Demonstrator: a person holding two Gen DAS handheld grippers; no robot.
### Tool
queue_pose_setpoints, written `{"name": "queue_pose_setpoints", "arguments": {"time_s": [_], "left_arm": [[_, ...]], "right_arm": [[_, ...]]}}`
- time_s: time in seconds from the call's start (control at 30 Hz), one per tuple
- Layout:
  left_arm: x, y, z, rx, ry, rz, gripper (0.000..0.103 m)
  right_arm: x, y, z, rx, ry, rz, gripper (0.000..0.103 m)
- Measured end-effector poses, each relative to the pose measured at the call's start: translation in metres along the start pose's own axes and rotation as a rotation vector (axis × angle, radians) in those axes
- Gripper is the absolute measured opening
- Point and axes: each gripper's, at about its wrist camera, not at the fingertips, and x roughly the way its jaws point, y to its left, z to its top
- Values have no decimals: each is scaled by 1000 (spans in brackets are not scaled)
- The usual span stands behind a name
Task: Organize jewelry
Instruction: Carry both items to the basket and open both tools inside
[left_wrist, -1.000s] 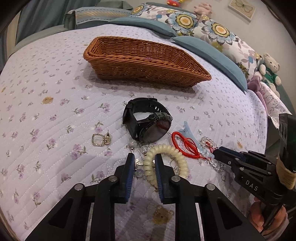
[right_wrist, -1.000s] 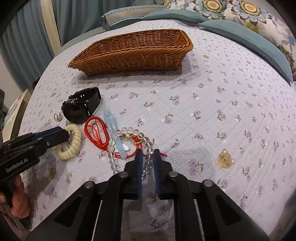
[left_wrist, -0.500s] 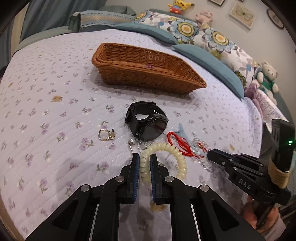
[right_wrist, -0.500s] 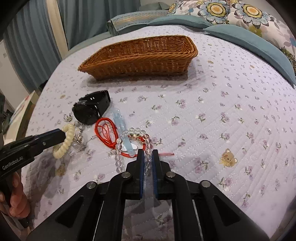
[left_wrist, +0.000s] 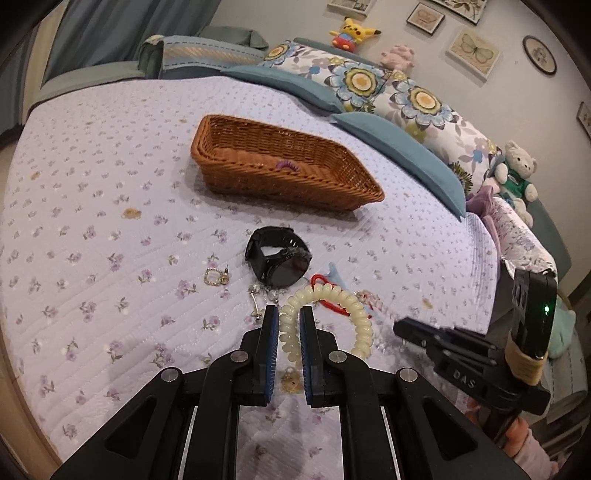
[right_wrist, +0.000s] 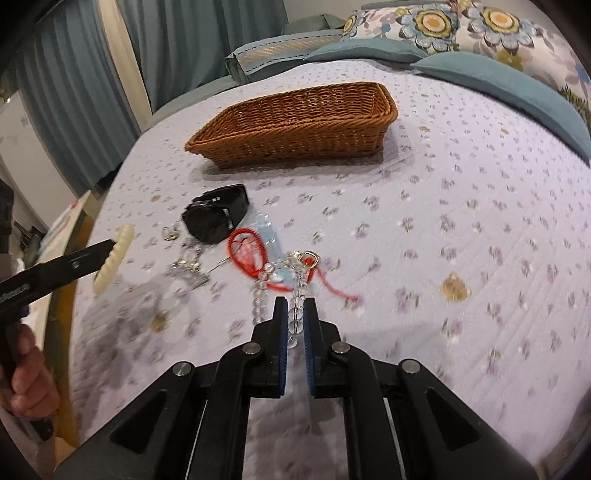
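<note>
My left gripper (left_wrist: 288, 314) is shut on a cream spiral hair tie (left_wrist: 347, 299) and holds it above the bedspread; the tie also shows in the right wrist view (right_wrist: 112, 258). My right gripper (right_wrist: 295, 306) is shut on a clear bead bracelet (right_wrist: 258, 295) with a red cord (right_wrist: 332, 286), lifted off the bed. A wicker basket (left_wrist: 325, 192) lies beyond, a purple hair tie (left_wrist: 286, 165) inside it. A black watch (left_wrist: 279, 256), red cord bracelet (right_wrist: 245, 251), blue clip (right_wrist: 264, 229) and gold earring (left_wrist: 216, 276) lie on the bedspread.
A silver charm piece (right_wrist: 186, 267) lies by the watch. Pillows (left_wrist: 399, 99) and a teddy bear (left_wrist: 517, 173) line the far and right sides of the bed. The bed's edge is at the left in the right wrist view (right_wrist: 66, 295).
Both grippers have risen and pulled back. The left one closed on the cream hair tie and lifted it; the right one lifted the bead bracelet off the bed.
</note>
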Motion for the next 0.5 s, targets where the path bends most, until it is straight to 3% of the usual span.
{"name": "queue_pose_setpoints", "arguments": {"time_s": [0.23, 0.5], "left_arm": [[-15, -8, 9, 13, -47, -23, 11], [-22, -19, 43, 58, -111, -13, 11]], "right_arm": [[-37, 8, 18, 14, -38, 96, 10], [-64, 18, 63, -34, -118, 110, 10]]}}
